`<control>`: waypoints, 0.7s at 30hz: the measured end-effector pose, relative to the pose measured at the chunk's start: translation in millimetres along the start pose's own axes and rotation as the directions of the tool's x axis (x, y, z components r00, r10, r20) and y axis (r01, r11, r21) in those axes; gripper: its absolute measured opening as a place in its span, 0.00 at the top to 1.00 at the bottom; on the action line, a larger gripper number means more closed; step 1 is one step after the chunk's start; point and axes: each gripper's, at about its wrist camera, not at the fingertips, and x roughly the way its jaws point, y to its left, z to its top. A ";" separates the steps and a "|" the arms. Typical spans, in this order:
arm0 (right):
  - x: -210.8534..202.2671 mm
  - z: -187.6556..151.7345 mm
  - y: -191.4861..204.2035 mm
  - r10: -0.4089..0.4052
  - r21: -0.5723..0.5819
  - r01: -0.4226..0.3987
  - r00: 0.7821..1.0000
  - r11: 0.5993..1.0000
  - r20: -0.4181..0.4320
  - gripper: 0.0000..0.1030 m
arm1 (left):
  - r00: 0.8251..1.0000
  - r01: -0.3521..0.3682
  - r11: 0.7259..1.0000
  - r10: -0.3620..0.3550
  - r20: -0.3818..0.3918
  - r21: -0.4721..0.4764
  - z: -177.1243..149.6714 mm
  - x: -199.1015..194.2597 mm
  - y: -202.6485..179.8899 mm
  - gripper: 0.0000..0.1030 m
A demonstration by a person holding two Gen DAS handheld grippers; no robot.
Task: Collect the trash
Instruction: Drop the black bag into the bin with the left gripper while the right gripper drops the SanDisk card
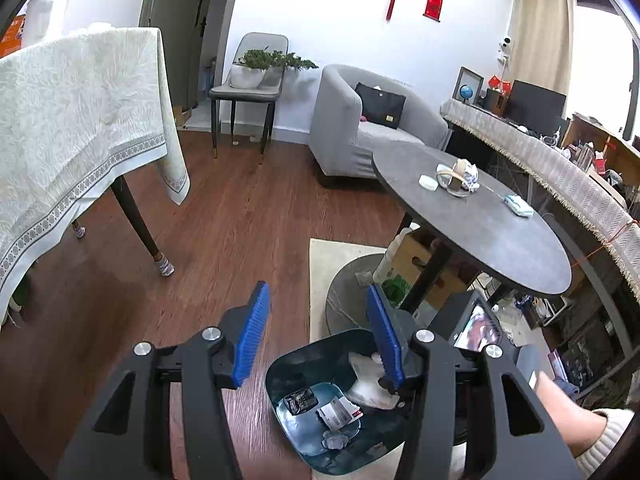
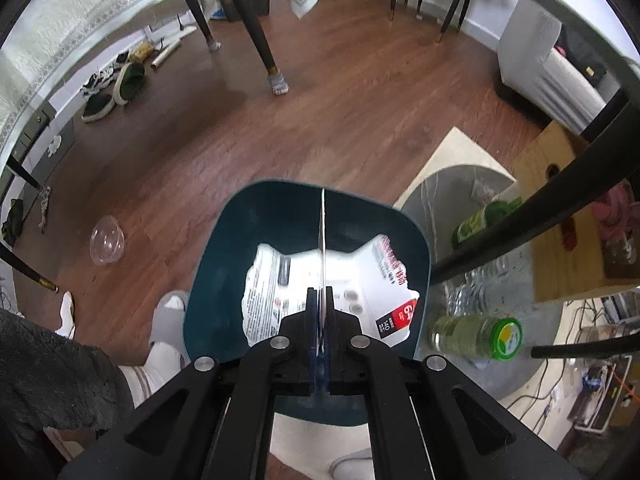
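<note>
While the right gripper [image 2: 321,280] pinches a wrapper [image 2: 276,280] edge-on over the bin [image 2: 224,232] at frame centre, the left gripper [image 1: 316,324] hangs open.

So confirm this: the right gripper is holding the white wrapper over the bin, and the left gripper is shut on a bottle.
Not quite. The left wrist view shows the left gripper open and empty. The right gripper does pinch the white wrapper over the bin.
</note>
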 end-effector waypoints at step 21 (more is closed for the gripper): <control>-41.9 2.0 -10.1 0.059 0.020 -0.062 0.993 0.998 0.101 0.70 | 0.997 -0.016 0.999 0.014 0.075 0.032 13.4 -6.1 -17.4 0.49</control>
